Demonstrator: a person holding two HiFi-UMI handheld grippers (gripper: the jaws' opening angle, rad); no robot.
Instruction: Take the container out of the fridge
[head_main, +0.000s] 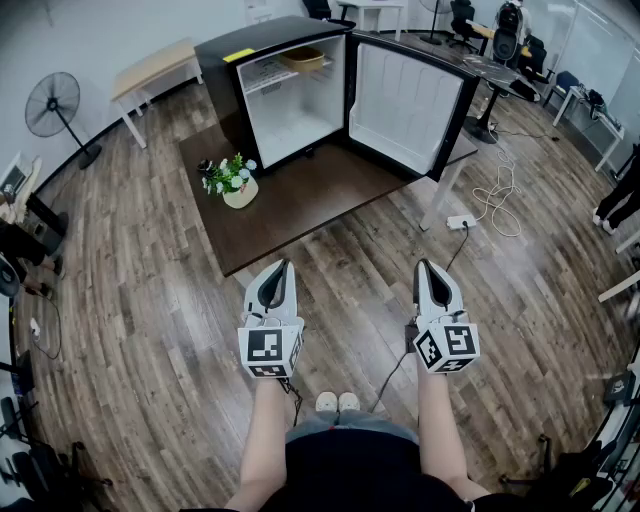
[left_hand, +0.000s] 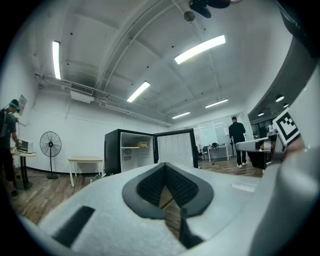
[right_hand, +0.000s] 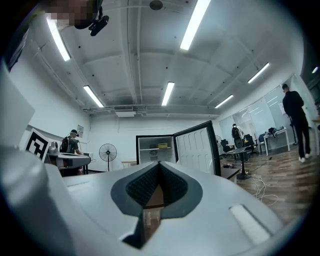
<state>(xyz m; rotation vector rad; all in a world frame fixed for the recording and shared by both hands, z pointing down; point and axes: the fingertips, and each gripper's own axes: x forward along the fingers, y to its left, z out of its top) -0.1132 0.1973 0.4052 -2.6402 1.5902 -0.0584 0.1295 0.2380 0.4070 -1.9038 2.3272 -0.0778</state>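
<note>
1. two claws, both mine. the left gripper (head_main: 282, 268) and right gripper (head_main: 425, 266) are held side by side at waist height over bare wood floor, noses aimed at 12 o'clock.
2. left gripper: pads clenched together at the tips, nothing between them, just floor showing through the slit lower down.
3. right gripper: same, clamped fully together and empty.
4. the fridge (head_main: 292, 95) sits at 12 o'clock on a low dark table (head_main: 300, 205), well apart from me. its door (head_main: 405, 105) is swung wide to the 1 o'clock side.
5. the container (head_main: 303, 58) is a tan shallow tub on the top shelf inside the fridge. both gripper views show it there too (right_hand: 163, 145), untouched.
6. a potted plant (head_main: 233, 181) stands on the table at 11 o'clock, left of the fridge mouth.
7. step in hand, as i judge it: the approach. nothing is grasped and the door is already open.
8. next move calls for walking in toward 12 o'clock, spreading one claw's jaws, then reaching level onto the top shelf, clear of the door edge and the plant.
</note>
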